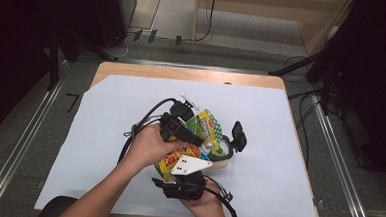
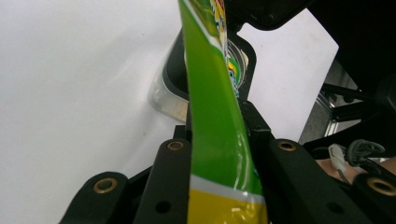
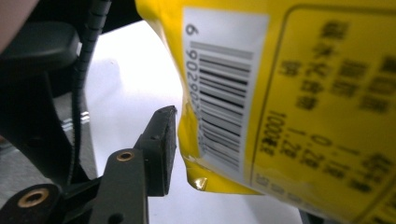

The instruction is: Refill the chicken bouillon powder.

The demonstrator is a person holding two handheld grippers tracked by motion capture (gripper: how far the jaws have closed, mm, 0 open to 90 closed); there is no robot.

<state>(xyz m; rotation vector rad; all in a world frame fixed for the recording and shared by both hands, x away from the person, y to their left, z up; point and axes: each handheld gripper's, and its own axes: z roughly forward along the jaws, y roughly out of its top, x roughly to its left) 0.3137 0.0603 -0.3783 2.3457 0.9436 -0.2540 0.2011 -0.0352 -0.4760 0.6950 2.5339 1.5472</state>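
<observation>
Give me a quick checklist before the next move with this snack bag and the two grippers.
1. Left gripper clamped on the snack bag: ok, its jaws pinch the green edge.
2. Right gripper gripping the bag: cannot tell, one jaw sits by the yellow barcode corner, the other is hidden.
3. Bag intact: cannot tell.
4. Clear container under the bag: ok, on the white sheet.
5. Cables free of the bag: ok.
</observation>
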